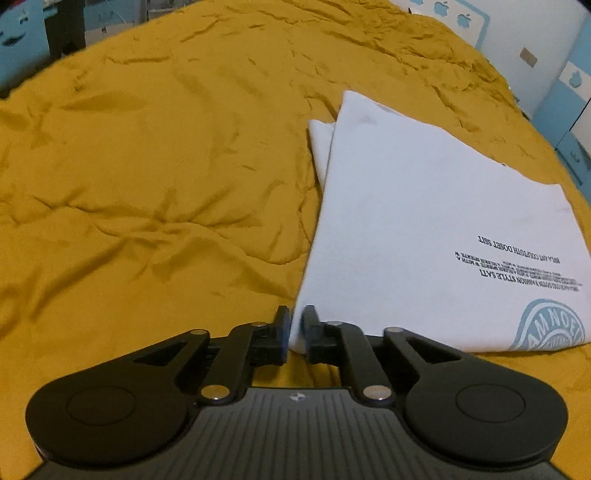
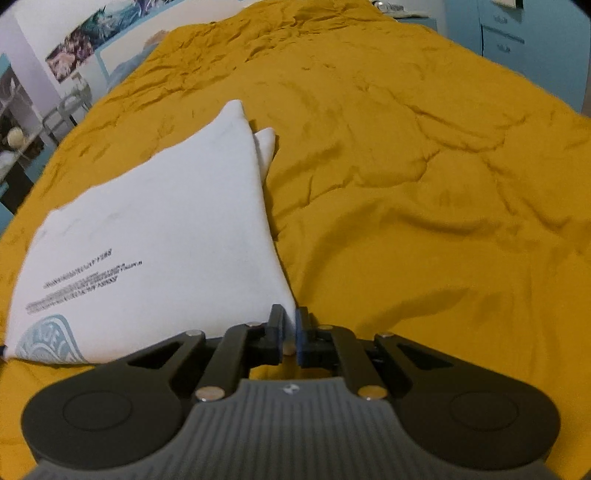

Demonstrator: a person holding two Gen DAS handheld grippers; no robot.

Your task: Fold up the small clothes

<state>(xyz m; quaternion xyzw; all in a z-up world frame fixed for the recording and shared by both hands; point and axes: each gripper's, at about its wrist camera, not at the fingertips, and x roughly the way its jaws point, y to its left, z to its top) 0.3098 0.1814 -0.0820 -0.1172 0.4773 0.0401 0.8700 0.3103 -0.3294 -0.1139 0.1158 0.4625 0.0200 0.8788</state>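
A white T-shirt (image 1: 424, 221) with black printed text and a pale blue round logo lies partly folded on a mustard yellow bed cover (image 1: 147, 166). My left gripper (image 1: 294, 325) is shut on the shirt's near left corner. The shirt also shows in the right wrist view (image 2: 166, 229), where my right gripper (image 2: 291, 325) is shut on its near right corner. A folded sleeve pokes out at the far end (image 2: 266, 144). The near edge stretches between the two grippers, lifted slightly off the cover.
The wrinkled yellow cover (image 2: 424, 184) spreads across the whole bed. Blue and white furniture (image 1: 569, 96) stands beyond the bed's edge, blue drawers (image 2: 517, 33) at the far right, and shelves (image 2: 18, 129) at the left.
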